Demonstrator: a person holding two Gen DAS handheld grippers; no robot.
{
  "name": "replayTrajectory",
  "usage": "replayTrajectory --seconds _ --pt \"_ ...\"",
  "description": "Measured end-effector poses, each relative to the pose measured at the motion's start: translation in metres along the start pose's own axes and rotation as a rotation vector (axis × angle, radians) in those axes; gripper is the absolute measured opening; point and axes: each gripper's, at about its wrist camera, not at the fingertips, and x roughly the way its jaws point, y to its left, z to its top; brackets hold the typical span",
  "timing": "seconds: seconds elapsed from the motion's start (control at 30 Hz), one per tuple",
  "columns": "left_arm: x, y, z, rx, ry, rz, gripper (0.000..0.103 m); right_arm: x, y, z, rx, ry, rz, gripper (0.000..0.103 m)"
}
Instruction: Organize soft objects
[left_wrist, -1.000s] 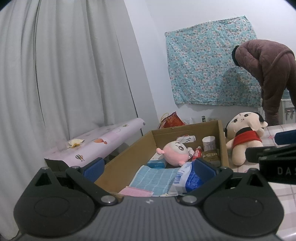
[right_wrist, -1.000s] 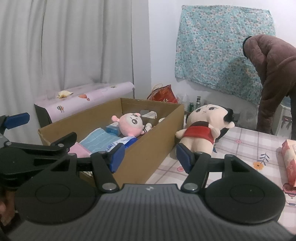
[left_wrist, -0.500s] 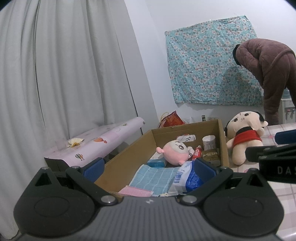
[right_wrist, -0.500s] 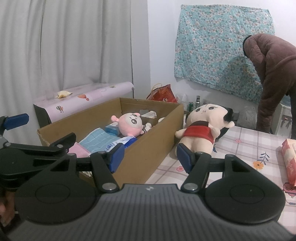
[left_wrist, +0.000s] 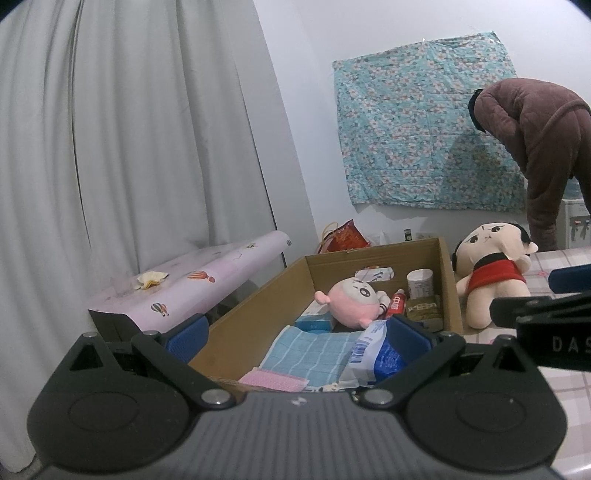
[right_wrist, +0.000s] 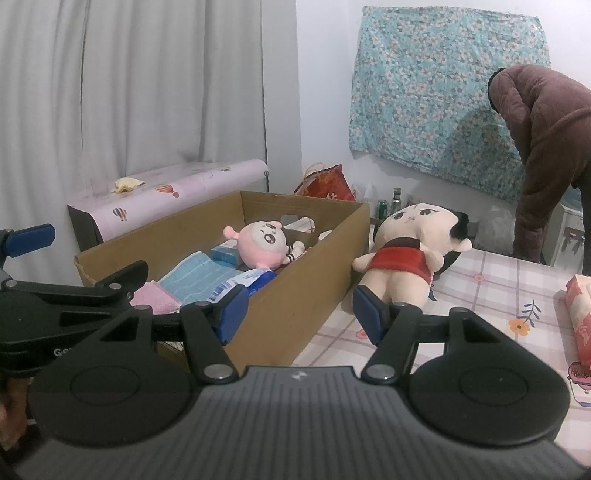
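Note:
An open cardboard box (left_wrist: 255, 314) (right_wrist: 295, 291) stands on the table's left part. Inside lie a pink round plush (left_wrist: 352, 301) (right_wrist: 262, 245), a blue checked cloth (left_wrist: 310, 349) (right_wrist: 201, 275), a pink cloth (left_wrist: 273, 380) (right_wrist: 153, 299) and a blue-white packet (left_wrist: 373, 356) (right_wrist: 247, 280). A big plush doll in a red top (left_wrist: 491, 273) (right_wrist: 410, 251) lies on the table right of the box. My left gripper (left_wrist: 297, 336) is open and empty over the box's near end. My right gripper (right_wrist: 299, 314) is open and empty, near the box's right wall, short of the doll.
The box also holds a small blue carton (left_wrist: 314, 319), a red tube (left_wrist: 395, 304) and a white cup (left_wrist: 419, 282). A red packet (right_wrist: 580, 317) lies at the table's right edge. A person in brown (right_wrist: 546, 147) bends at the back right. A pink-covered side table (left_wrist: 184, 284) stands left.
Both views have shifted very slightly; the grippers stay open and nothing in the box or on the table has moved.

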Motion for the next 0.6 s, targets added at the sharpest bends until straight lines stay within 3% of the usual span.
replayTrajectory --seconds 0.43,0.6 --pt "0.0 0.0 0.0 -0.005 -0.001 -0.005 0.103 0.002 0.001 0.0 0.007 0.006 -0.003 0.063" --pt "0.003 -0.01 -0.003 0.041 -0.008 0.019 0.103 0.002 0.004 0.0 -0.027 -0.002 -0.011 0.063"
